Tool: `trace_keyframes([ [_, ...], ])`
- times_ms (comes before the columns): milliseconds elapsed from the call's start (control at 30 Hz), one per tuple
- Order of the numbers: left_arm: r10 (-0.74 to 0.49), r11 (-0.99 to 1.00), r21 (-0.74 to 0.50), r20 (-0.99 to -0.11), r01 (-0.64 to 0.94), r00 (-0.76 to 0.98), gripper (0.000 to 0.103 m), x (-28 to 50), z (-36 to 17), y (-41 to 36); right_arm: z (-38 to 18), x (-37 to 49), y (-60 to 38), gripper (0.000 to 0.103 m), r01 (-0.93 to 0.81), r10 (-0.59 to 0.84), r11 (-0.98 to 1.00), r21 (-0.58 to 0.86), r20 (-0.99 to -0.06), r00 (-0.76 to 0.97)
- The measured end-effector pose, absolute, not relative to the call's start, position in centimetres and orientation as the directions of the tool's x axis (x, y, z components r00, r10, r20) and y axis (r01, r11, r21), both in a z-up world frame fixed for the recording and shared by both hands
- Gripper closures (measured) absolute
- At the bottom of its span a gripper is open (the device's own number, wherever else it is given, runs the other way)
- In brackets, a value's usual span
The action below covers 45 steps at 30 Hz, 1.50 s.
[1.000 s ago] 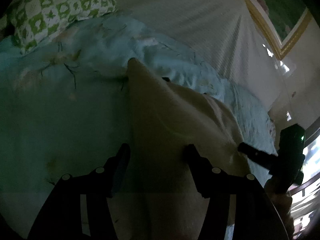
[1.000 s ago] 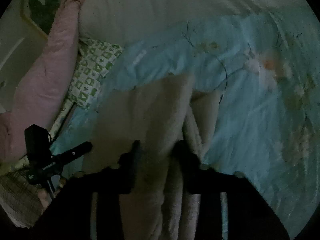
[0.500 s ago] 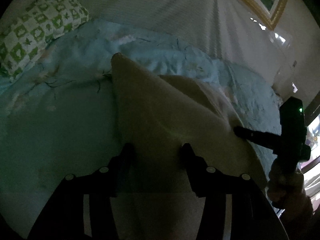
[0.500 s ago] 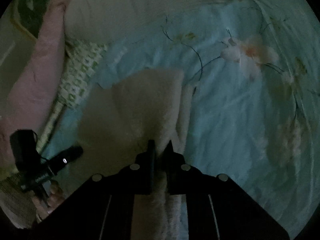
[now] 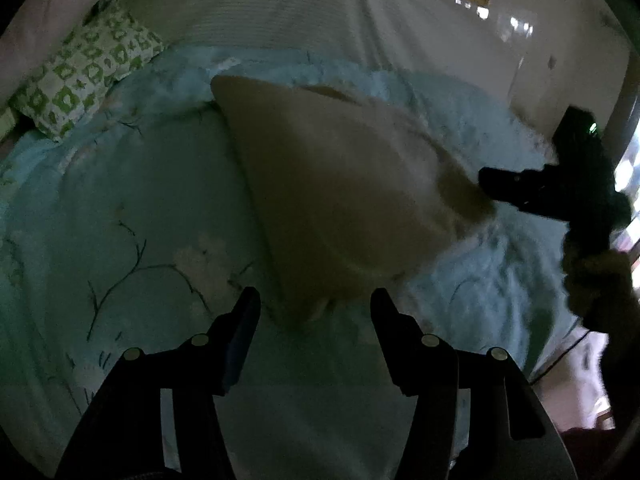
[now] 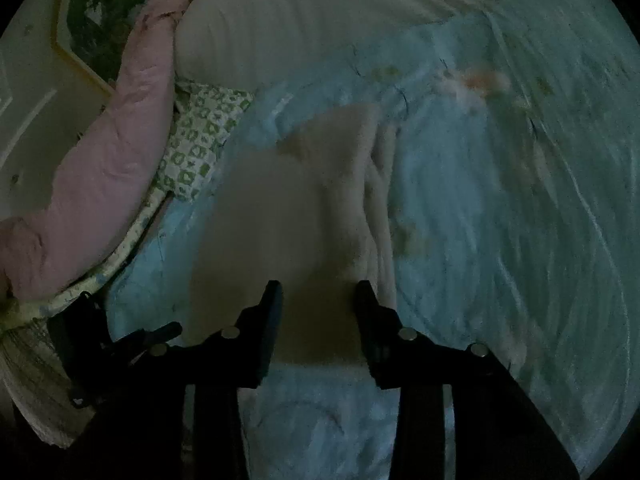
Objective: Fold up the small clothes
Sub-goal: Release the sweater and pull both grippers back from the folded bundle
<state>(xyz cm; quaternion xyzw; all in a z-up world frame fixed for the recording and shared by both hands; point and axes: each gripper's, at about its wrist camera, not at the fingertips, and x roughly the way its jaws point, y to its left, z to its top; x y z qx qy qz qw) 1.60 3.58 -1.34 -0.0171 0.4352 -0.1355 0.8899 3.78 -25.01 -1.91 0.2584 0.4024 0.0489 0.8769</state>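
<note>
Dim light, both views motion-blurred. Beige garment (image 5: 336,200), soft and fleecy, lies on the pale blue floral bedspread (image 5: 120,248) in a rough wedge, its narrow corner nearest the left gripper (image 5: 314,304). In the right wrist view the same garment (image 6: 304,216) shows doubled layers along its right edge.

Left gripper: jaws have just been opening, now well apart; the garment's corner lies beyond the black fingertips, pads not on it.

Right gripper (image 6: 318,294): jaws have just been opening, parted; cloth shows between the tips, not pinched (contact with the pads cannot be made out).

Green-and-white checked pillow (image 5: 84,80) at the bedspread's far left; pink quilted bolster (image 6: 116,160) beside it. No legible writing anywhere.
</note>
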Motion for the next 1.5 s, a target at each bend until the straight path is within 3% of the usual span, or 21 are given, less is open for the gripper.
trace_keyframes([
  [100,-0.211,0.973,-0.104,-0.775,0.208,0.596,0.052,1.8,-2.3,2.9,-2.9,3.3,-24.7,0.063,0.137,0.290,0.858,0.496,-0.685,0.668],
  [133,-0.202,0.975,-0.102,-0.775,0.197,0.598,0.068,2.1,-2.6,2.9,-3.0,3.3,-24.6,0.063,0.138,0.289,0.856,0.497,-0.683,0.671],
  [167,-0.198,0.977,-0.105,-0.778,0.187,0.596,0.077,2.5,-3.0,2.9,-3.1,3.4,-24.5,0.063,0.136,0.290,0.856,0.499,-0.682,0.672],
  [267,-0.211,0.977,-0.141,-0.774,0.162,0.597,0.088,3.1,-3.5,3.3,-3.5,3.8,-24.0,0.064,0.121,0.306,0.859,0.498,-0.687,0.659],
  [300,-0.207,0.978,-0.141,-0.770,0.156,0.603,0.089,3.0,-3.5,3.4,-3.5,3.8,-23.8,0.074,0.116,0.304,0.863,0.492,-0.689,0.658],
  [333,-0.204,0.979,-0.140,-0.769,0.151,0.606,0.090,2.9,-3.5,3.4,-3.4,3.9,-23.5,0.101,0.114,0.300,0.869,0.481,-0.697,0.652],
  [867,-0.237,0.969,-0.152,-0.805,0.197,0.544,0.090,1.1,-3.4,4.3,-3.8,2.2,-25.0,0.099,0.175,0.214,0.903,0.392,-0.764,0.609],
  [1000,-0.295,0.951,-0.179,-0.767,0.252,0.569,0.090,-1.0,-0.4,4.8,-0.9,0.9,-23.9,0.098,0.160,0.152,0.930,0.330,-0.744,0.650],
  [1200,-0.408,0.911,-0.264,-0.676,0.316,0.613,0.089,0.5,3.0,3.2,2.0,1.7,-21.2,0.098,0.055,0.221,0.929,0.365,-0.669,0.710],
  [1300,-0.427,0.904,-0.290,-0.666,0.315,0.611,0.088,2.9,2.1,1.7,1.0,3.6,-19.7,0.098,0.053,0.232,0.928,0.368,-0.684,0.691],
  [1500,-0.375,0.927,-0.303,-0.745,0.221,0.552,0.089,5.7,-2.4,1.5,-2.7,4.6,-19.9,0.098,0.132,0.207,0.923,0.362,-0.755,0.622],
])
